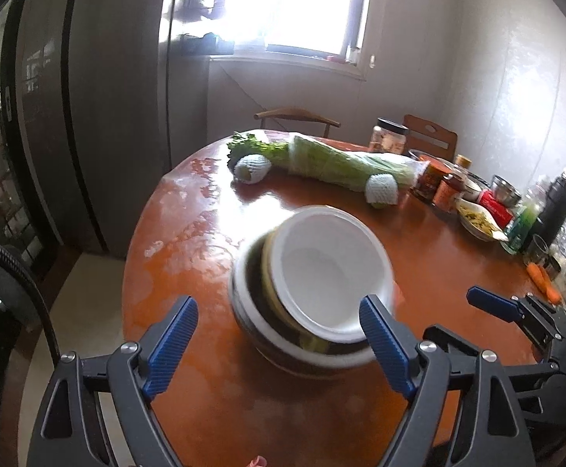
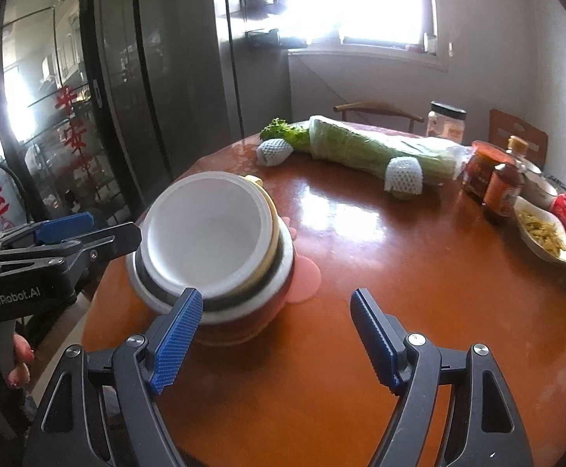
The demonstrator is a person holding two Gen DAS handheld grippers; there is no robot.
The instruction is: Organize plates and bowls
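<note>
A stack of bowls stands on the round orange-brown table (image 1: 205, 389) near its front left edge. A white bowl (image 1: 329, 268) sits tilted on top, over a yellow one and a dark, white-rimmed one (image 1: 283, 342). In the right wrist view the stack (image 2: 205, 241) rests on a pink plate (image 2: 302, 278). My left gripper (image 1: 279, 334) is open and empty, its fingers on either side of the stack, just short of it. My right gripper (image 2: 277, 330) is open and empty, right of the stack. Its blue fingertip (image 1: 493, 305) shows in the left wrist view.
Wrapped celery (image 2: 376, 148) and two net-wrapped fruits (image 2: 403, 177) lie across the far side. Jars, sauce bottles (image 2: 502, 190), a dish of food (image 2: 543, 237), a flask (image 1: 555, 206) and carrots (image 1: 543, 284) crowd the right edge. Two chairs stand behind; a dark cabinet stands left.
</note>
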